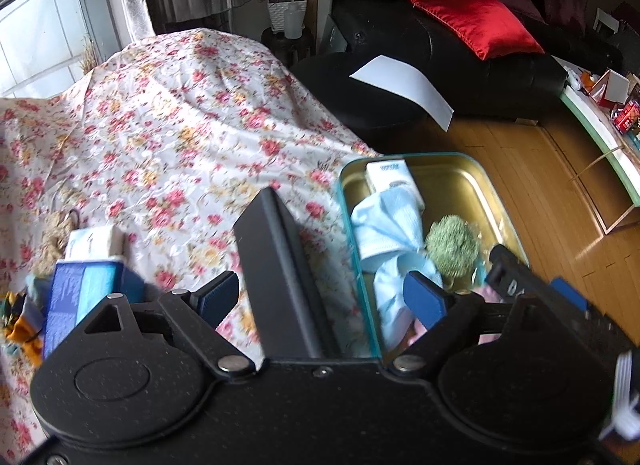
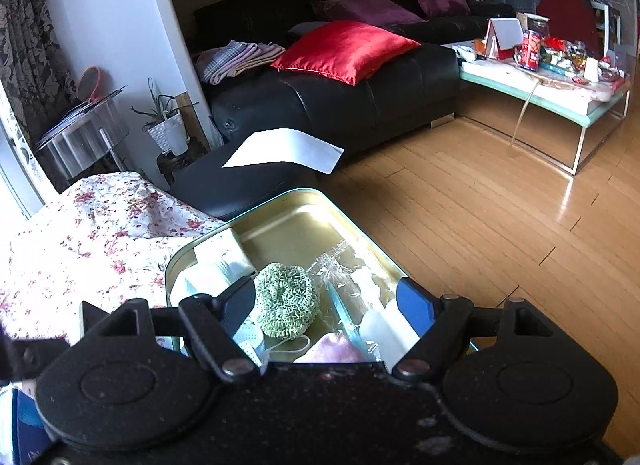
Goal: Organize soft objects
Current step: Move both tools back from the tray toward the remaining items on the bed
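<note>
Both grippers, left gripper (image 1: 322, 297) and right gripper (image 2: 325, 307), gape empty; box print illegible.

A home living room: black sofa (image 2: 340, 101), red cushion (image 2: 344, 49), wooden floor (image 2: 460, 205).

Left claw (image 1: 322, 299): matte black speckled body, two round embossed discs, silver rivets at the linkage pivots, blue ribbed pads. Right claw (image 2: 330, 307): same black build, one blue pad showing.
</note>
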